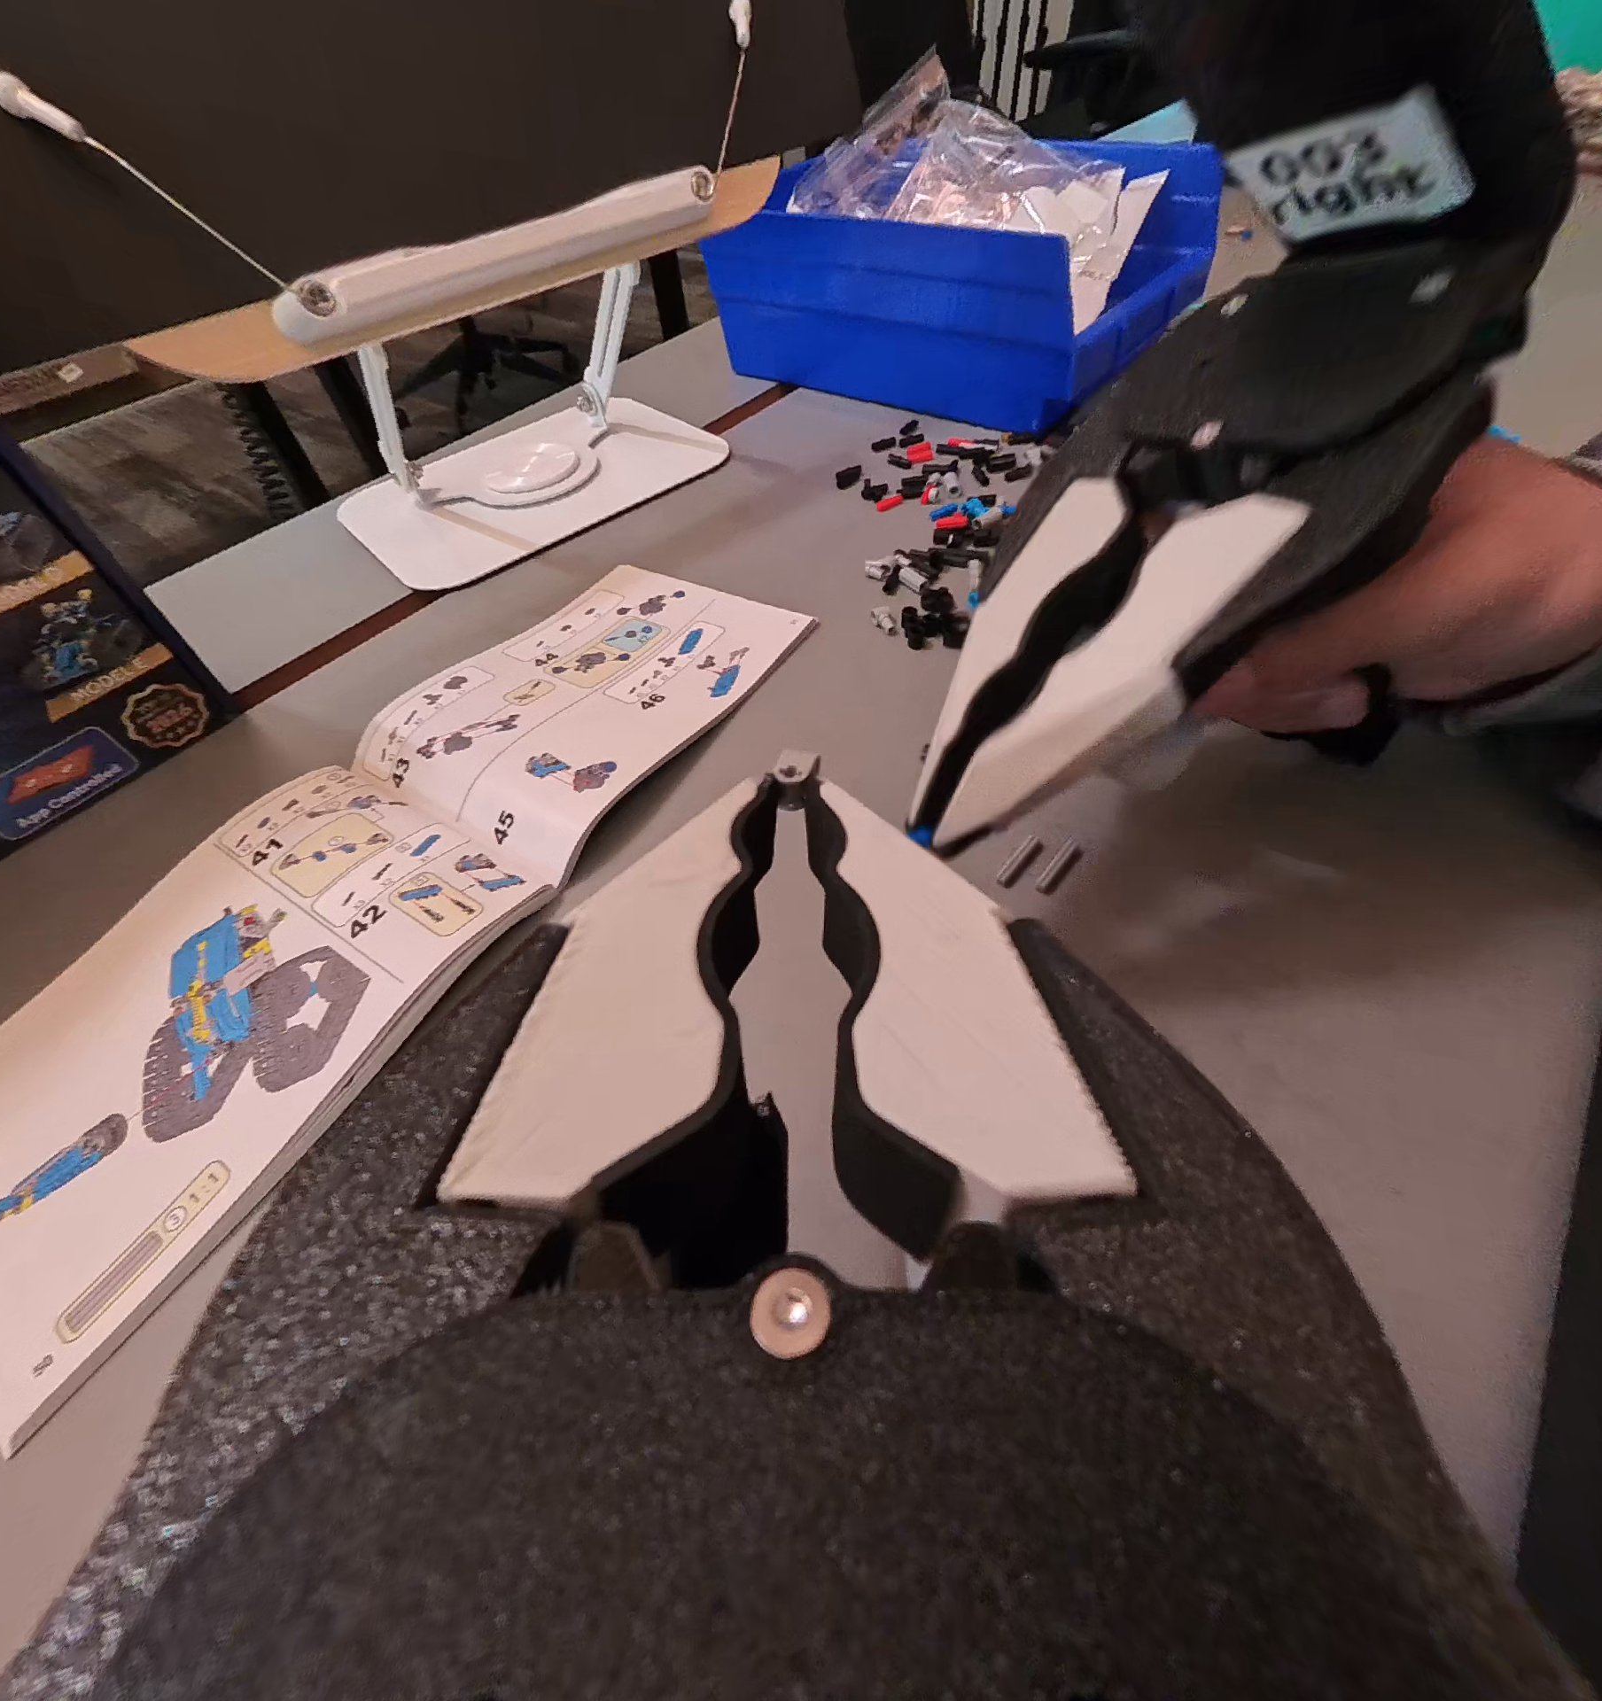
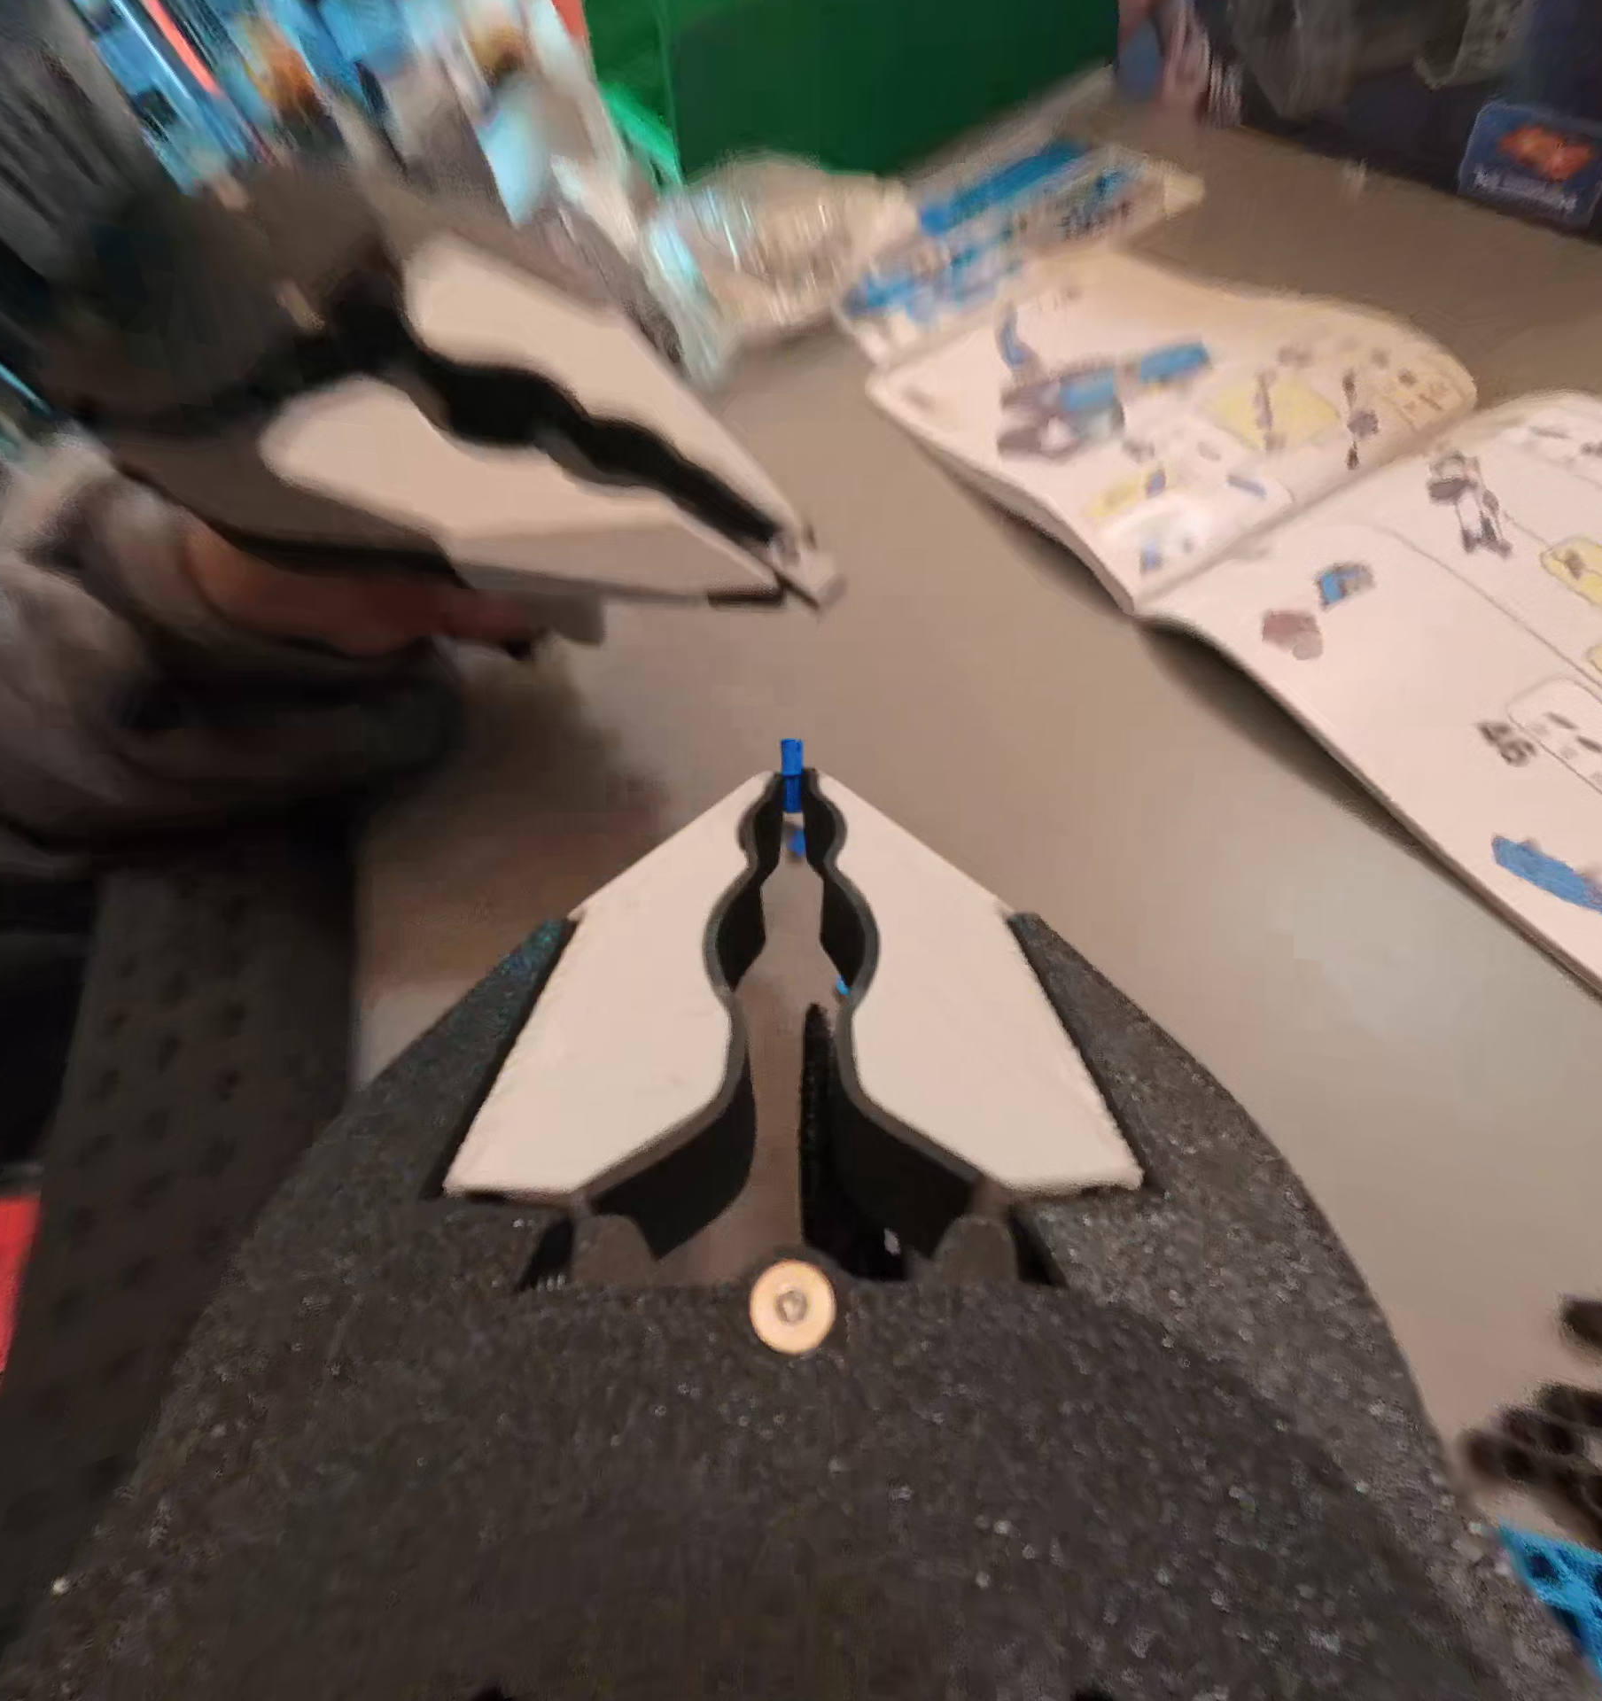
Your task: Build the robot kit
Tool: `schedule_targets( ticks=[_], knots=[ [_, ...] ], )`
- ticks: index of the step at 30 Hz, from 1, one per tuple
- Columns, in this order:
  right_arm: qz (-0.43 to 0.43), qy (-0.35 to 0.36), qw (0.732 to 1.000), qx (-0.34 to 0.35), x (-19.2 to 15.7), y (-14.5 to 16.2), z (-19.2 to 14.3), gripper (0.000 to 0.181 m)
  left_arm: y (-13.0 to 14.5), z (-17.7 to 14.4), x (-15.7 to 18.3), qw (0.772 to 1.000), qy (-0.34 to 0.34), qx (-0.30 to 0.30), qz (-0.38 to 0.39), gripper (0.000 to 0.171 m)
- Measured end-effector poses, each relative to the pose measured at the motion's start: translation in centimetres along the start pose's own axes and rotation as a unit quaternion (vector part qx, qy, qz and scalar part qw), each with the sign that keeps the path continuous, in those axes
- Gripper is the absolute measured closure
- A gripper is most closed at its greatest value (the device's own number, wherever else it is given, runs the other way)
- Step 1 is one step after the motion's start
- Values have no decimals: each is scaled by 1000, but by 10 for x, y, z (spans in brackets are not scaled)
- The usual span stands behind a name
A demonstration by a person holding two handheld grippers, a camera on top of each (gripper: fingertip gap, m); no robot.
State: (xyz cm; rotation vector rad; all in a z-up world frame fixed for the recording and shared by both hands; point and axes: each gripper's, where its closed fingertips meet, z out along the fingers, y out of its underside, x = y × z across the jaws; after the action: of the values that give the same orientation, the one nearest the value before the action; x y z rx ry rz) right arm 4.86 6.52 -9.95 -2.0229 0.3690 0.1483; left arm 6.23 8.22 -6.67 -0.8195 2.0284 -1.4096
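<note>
The left gripper has its fingers closed on a small grey connector piece, held above the desk; the open instruction booklet lies left of them. The right gripper pinches a blue pin at its fingertips, 2 grey pins just beside them. The 2 held pieces are apart, not joined.

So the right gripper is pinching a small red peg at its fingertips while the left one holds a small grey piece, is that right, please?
Not quite: the peg in the right gripper is blue, not red, as the right wrist view shows. The left gripper does hold a small grey piece at its tips.
</note>
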Motion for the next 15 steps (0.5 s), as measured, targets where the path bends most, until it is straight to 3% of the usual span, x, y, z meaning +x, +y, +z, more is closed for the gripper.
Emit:
schedule_targets(
  ticks=[2, 4, 10, 15],
  knots=[
    [-61, 45, 993, -92, 8, 30, 7, 178, 4, 3, 7, 1000, 18, -11, 4, 166],
    [-90, 33, 986, -135, -1, 46, 14, 178, 21, 10, 21, 997, 54, -54, 12, 166],
    [-103, 49, 979, -171, 4, 62, 20, 177, 66, 20, 37, 980, 64, -169, 87, 167],
    [-99, 49, 979, -169, 5, 63, 20, 177, 77, 23, 44, 972, 73, -193, 109, 167]
  ],
)
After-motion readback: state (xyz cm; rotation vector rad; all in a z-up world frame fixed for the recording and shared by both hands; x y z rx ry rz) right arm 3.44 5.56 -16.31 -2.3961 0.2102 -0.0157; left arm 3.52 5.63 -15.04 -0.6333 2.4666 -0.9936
